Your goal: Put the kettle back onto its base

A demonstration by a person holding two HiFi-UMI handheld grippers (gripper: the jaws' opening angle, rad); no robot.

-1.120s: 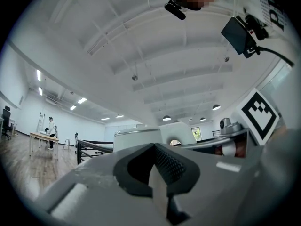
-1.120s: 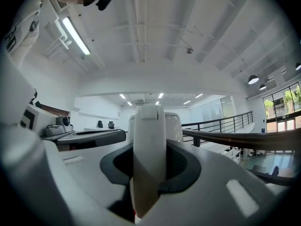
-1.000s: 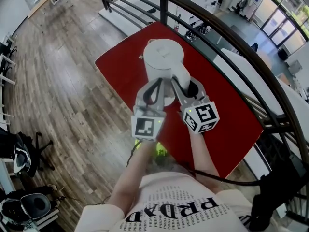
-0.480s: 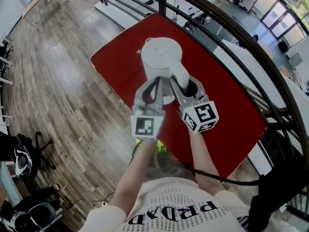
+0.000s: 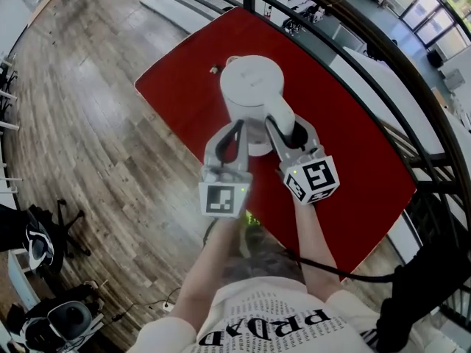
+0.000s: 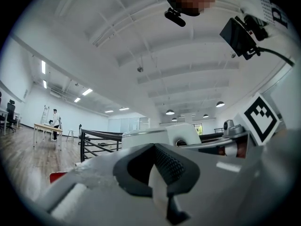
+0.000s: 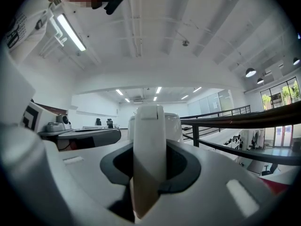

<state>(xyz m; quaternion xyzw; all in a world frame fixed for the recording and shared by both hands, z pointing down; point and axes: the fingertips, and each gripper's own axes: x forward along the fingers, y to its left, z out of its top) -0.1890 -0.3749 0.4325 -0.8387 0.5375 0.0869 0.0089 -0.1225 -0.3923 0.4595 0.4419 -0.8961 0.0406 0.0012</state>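
A white kettle [image 5: 250, 87] stands upright over the red table [image 5: 346, 160], lid up. My right gripper [image 5: 285, 129] is shut on its white handle [image 5: 280, 111]; in the right gripper view the handle [image 7: 149, 140] runs up between the jaws of the right gripper [image 7: 149, 173], with the kettle body behind. My left gripper [image 5: 239, 126] lies against the kettle's near left side, jaws together and nothing between them. In the left gripper view the kettle [image 6: 141, 136] shows just beyond the left gripper [image 6: 160, 182]. No separate base can be made out under the kettle.
A black railing [image 5: 383, 57] curves round the table's far and right sides. A small dark thing [image 5: 215, 70] lies on the table left of the kettle. Wooden floor [image 5: 88, 123] spreads to the left, with office chairs [image 5: 33, 245] at the lower left.
The kettle and both grippers have come down together toward the red table. The right grip on the handle is unchanged.
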